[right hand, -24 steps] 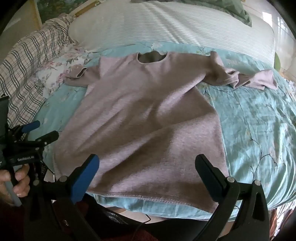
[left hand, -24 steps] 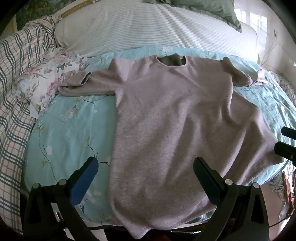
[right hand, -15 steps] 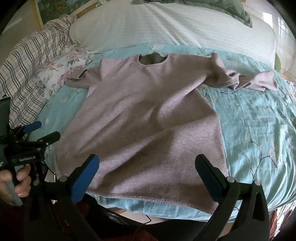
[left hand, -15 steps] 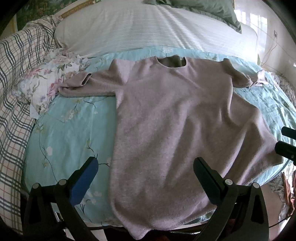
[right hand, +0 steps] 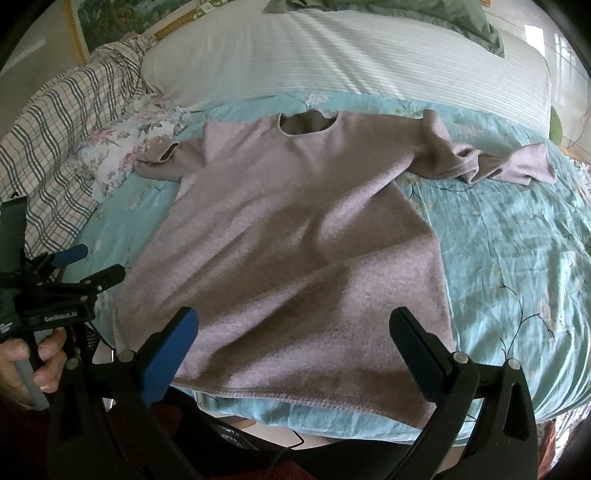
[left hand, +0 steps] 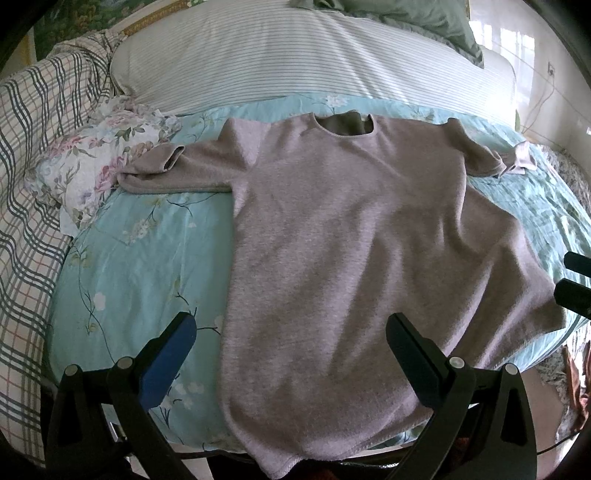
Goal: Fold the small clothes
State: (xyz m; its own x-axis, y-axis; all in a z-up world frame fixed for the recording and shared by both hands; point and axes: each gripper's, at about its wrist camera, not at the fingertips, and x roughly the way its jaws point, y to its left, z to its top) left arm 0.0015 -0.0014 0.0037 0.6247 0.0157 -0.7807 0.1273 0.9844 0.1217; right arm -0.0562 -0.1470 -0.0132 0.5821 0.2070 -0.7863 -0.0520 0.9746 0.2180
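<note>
A mauve knit sweater (left hand: 351, 240) lies spread flat, neck away from me, on a light blue floral sheet (left hand: 140, 251); it also shows in the right wrist view (right hand: 295, 240). Its left sleeve (left hand: 173, 170) is folded inward, its right sleeve (right hand: 491, 162) is crumpled outward. My left gripper (left hand: 291, 350) is open and empty above the hem at its left corner. My right gripper (right hand: 295, 343) is open and empty above the hem at its right side. The left gripper also shows in the right wrist view (right hand: 88, 266); the right one shows at the left view's edge (left hand: 576, 280).
A striped white duvet (left hand: 314, 59) lies across the far side of the bed. A plaid blanket (left hand: 29, 155) and a floral cloth (left hand: 92, 162) lie at the left. A green pillow (right hand: 406, 14) sits at the back. The bed's near edge runs below the hem.
Both grippers have eased slightly forward and up over the hem, staying open. The sweater has not moved.
</note>
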